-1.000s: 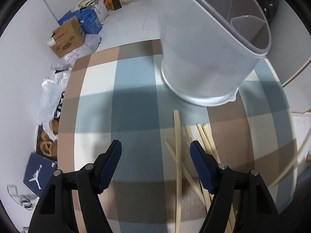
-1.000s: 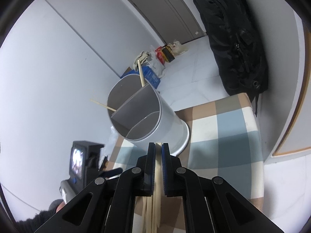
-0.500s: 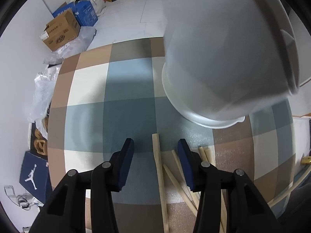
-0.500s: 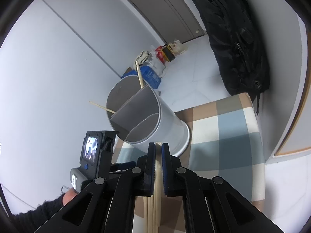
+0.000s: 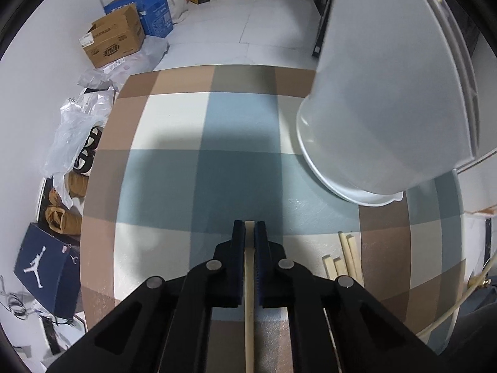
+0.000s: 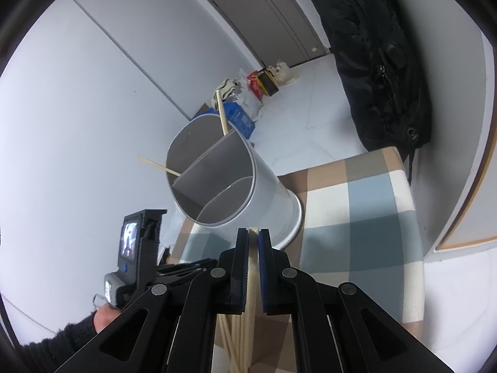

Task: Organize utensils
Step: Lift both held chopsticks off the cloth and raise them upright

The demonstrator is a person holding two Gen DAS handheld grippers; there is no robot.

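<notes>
Left wrist view: we see the left tongs (image 5: 249, 230) closed to a narrow slit on a single pale wooden chopstick (image 5: 248, 295), a straight, square-tipped stick running back between the black arms. The tongs point forward and down over the worktop (image 5: 186, 130), whose cover is a matte check of blue, tan and cream. A smooth, translucent grey plastic utensil holder (image 5: 382, 108) with a flared base rim stands to the right. Loose chopsticks (image 5: 344, 255) lie on the cover near its base.

Right wrist view: we see the right tongs (image 6: 253, 236) likewise pinched on a chopstick bundle (image 6: 248, 326) of pale sticks that fans out below the pads. The tongs aim at the holder (image 6: 264, 195), an oval tub split by flat partitions; two sticks (image 6: 222, 113) lean out of its far compartment. A sleeved hand (image 6: 104, 317) grips the other device at lower left.
</notes>
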